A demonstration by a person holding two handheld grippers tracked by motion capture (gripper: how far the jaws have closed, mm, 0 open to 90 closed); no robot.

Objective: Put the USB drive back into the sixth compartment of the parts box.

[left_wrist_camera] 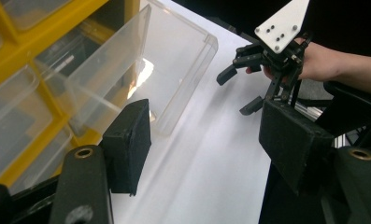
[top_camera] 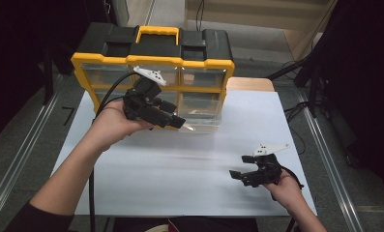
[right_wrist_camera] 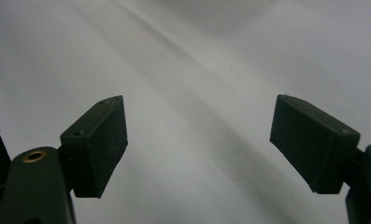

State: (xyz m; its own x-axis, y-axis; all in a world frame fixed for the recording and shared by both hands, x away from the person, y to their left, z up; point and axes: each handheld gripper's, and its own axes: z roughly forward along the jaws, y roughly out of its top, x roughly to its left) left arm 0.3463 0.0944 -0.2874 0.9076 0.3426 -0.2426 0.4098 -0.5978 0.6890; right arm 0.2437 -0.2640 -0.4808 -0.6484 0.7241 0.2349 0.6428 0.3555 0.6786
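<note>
A yellow and black organizer [top_camera: 153, 60] with clear drawers stands upright at the back of the white table [top_camera: 180, 179]. Its lower right drawer [top_camera: 202, 115] is pulled partly out over the table; in the left gripper view this clear drawer [left_wrist_camera: 174, 60] appears empty. My left gripper [top_camera: 174, 113] is open just left of the drawer's front, touching nothing. Seen along its own jaws, the left gripper [left_wrist_camera: 211, 140] has one pad [left_wrist_camera: 127, 144] close to the drawer's corner. My right gripper [top_camera: 240, 166] hovers open over the table's right front, and bare table lies between the right gripper's [right_wrist_camera: 197, 144] pads.
The other drawers [top_camera: 105, 75] are pushed in. A wooden board [top_camera: 250, 84] lies behind the table at the right. Metal rails [top_camera: 20, 154] run along both sides of the table, and dark stands [top_camera: 320, 63] rise at the right.
</note>
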